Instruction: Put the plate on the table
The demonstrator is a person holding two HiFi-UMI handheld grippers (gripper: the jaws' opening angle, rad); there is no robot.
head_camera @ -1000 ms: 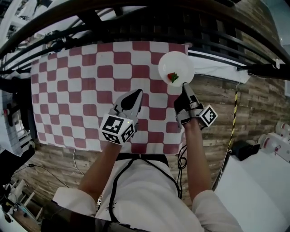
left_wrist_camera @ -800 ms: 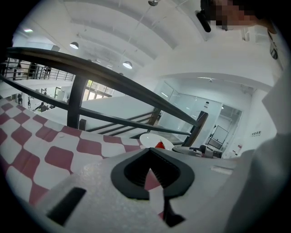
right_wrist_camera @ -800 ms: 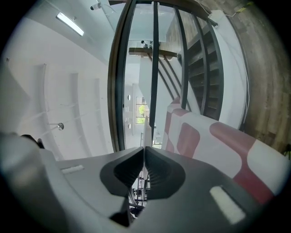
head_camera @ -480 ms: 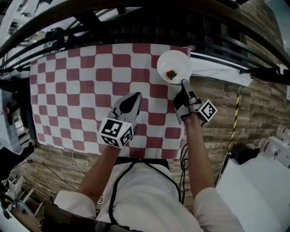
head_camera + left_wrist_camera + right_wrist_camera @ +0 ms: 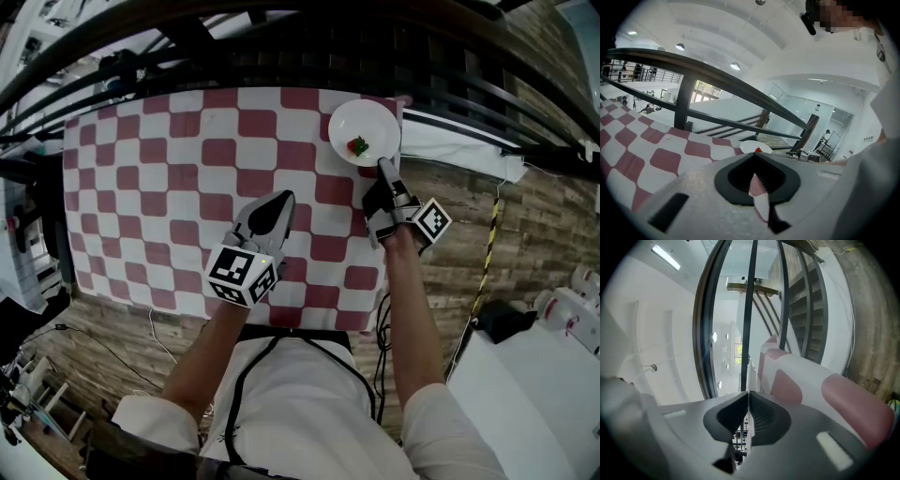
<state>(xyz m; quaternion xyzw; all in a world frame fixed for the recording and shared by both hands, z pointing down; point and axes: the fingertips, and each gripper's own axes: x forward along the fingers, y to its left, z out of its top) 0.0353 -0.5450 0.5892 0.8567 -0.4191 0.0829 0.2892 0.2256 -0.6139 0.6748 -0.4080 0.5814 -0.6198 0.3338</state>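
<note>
My right gripper (image 5: 382,166) is clamped on the six o'clock rim of the plate (image 5: 364,129), at the one o'clock corner of the table (image 5: 150,178). My left gripper (image 5: 275,208) is closed and empty.

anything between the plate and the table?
Nothing visible. The right gripper holds the plate by its near rim over the table's far right corner. The left gripper is off to the side.
</note>
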